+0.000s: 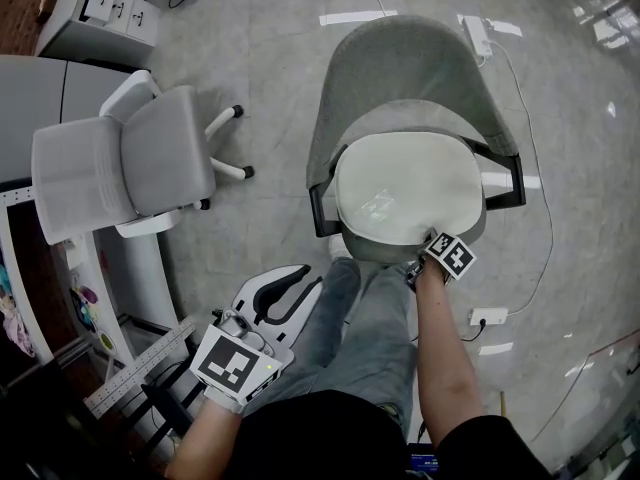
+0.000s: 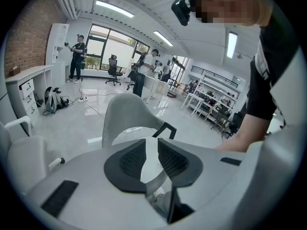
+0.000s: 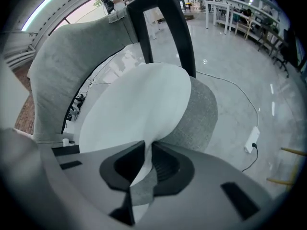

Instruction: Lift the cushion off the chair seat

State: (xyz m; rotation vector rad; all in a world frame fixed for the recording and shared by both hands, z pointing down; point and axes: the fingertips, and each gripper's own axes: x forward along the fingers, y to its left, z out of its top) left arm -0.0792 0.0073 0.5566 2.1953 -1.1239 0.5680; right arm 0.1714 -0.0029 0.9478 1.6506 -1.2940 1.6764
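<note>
Gripping the front edge of the cushion (image 1: 405,188), the right gripper (image 3: 148,150) was clenched on a pinched fold of it. The pale, smooth, rounded pad lay flat on the chair (image 1: 400,63) at upper centre of the head view, so the lift appeared barely begun (nearly all of the pad rested on the seat). Grey woven fabric covered the curved shell; the arm frame was black. The left gripper (image 2: 152,150), at lower left, held nothing, its jaws slightly apart.

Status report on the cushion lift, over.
Right gripper shut on cushion at its near edge. Left gripper empty, fingers slightly apart, off the chair. Cushion otherwise lies on the seat. Nothing in the way.
</note>
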